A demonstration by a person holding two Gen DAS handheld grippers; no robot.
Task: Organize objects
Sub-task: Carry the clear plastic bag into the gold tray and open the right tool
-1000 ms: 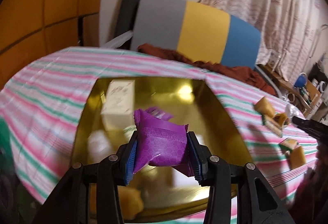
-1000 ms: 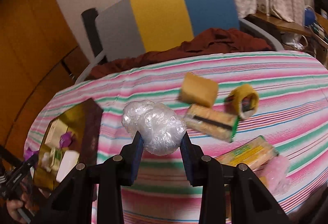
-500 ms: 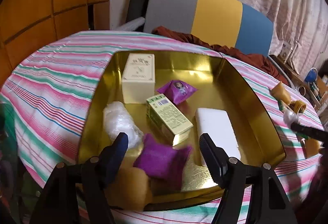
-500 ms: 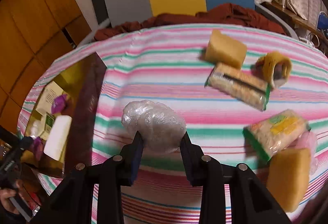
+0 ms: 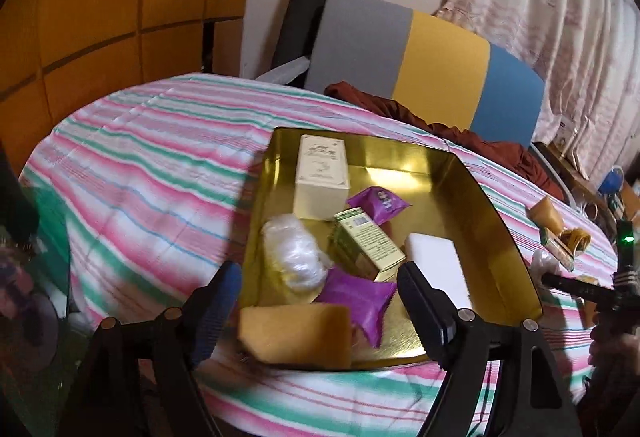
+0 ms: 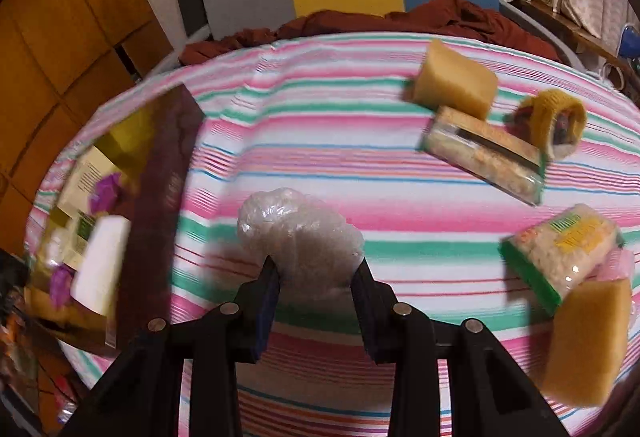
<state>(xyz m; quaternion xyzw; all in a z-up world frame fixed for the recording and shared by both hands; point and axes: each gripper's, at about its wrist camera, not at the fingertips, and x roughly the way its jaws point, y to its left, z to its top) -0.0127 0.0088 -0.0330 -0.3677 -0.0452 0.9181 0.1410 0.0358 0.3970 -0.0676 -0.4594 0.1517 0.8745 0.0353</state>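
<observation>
A gold tray sits on the striped table. In it lie a cream box, a green box, a white block, a clear plastic bundle, two purple packets and a yellow sponge. My left gripper is open and empty above the tray's near end. My right gripper is shut on a clear plastic bundle, held over the cloth to the right of the tray.
On the cloth to the right lie two yellow sponges, a yellow tape roll and two snack packs. A grey, yellow and blue chair with brown cloth stands behind the table.
My left gripper opened and dropped the purple packet into the tray, then drew back. My right gripper carried the plastic bundle left toward the tray.
</observation>
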